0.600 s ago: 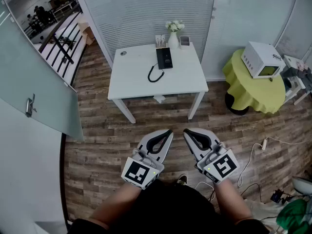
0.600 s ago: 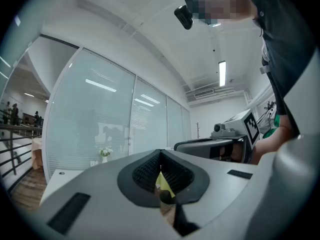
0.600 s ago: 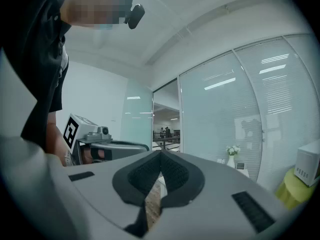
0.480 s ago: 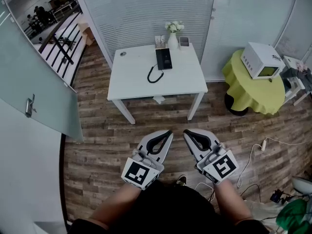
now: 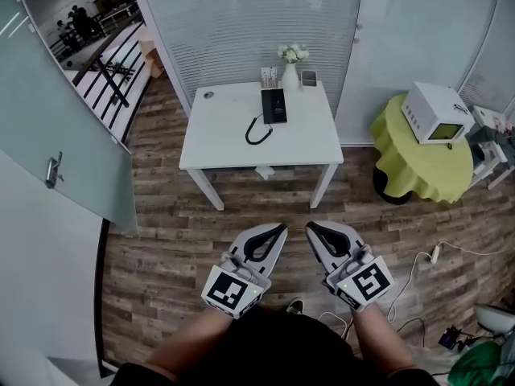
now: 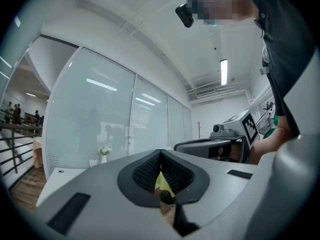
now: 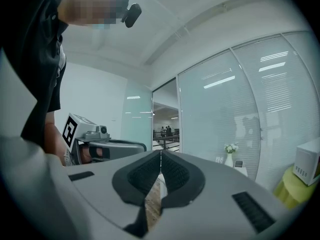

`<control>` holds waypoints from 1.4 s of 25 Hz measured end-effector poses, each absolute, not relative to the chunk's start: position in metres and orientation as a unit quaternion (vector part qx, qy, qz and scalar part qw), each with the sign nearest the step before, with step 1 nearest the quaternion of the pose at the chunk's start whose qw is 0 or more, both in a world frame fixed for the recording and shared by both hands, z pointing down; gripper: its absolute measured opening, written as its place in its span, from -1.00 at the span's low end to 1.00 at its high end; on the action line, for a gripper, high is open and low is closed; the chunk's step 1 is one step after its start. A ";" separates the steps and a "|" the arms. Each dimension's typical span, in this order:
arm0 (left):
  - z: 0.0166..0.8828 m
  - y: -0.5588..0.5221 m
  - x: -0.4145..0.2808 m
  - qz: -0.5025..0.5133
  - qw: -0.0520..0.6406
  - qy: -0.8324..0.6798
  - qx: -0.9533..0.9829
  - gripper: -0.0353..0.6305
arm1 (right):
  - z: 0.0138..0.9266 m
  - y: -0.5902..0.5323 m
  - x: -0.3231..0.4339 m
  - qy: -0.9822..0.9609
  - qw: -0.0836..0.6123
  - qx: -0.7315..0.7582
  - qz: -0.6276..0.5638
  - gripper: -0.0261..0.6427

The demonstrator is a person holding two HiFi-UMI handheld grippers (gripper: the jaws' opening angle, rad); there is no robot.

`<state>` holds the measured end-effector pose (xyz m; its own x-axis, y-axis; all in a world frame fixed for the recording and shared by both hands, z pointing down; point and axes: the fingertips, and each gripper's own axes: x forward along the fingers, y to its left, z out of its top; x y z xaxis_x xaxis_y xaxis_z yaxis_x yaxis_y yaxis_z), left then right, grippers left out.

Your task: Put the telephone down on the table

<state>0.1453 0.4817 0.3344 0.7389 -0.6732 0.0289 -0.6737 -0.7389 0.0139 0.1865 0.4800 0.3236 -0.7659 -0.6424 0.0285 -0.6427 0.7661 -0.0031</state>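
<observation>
Grippers: your left gripper (image 5: 278, 230) and right gripper (image 5: 314, 228) hang side by side low in front of you. Each is clenched tip to tip with nothing between the pads. Both sit a touch lower in the head view than half a second ago, pose unchanged.
Floor: wooden floor (image 5: 241, 207) lies bare between you and the table.
Table: the white table (image 5: 217, 147) has slid slightly down the head view, so your head has shifted a little. It stays well apart from both grippers.
Telephone: the black telephone (image 5: 273, 105) lies flat near the table's far edge, about midway along it, with its cord (image 5: 257, 131) looping toward the middle. It is in the same spot as before.
Far edge: a vase of white flowers (image 5: 291, 69) stands just behind the telephone.
Meaning: nothing on the table has moved. The telephone already rests there, so as far as you can judge, no carrying is under way.
</observation>
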 end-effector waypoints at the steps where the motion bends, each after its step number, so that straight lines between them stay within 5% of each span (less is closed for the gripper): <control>1: 0.334 0.481 0.148 0.010 0.013 -0.364 0.931 -0.87 | 0.324 0.480 0.190 -0.940 0.014 0.340 0.006 -0.85; 17: 0.344 0.456 0.181 0.014 0.011 -0.402 0.916 -0.87 | 0.332 0.455 0.228 -0.949 0.011 0.314 0.009 -0.85; 35: 0.358 0.302 0.123 0.004 0.030 -0.382 0.924 -0.87 | 0.343 0.309 0.161 -0.947 0.030 0.320 0.019 -0.85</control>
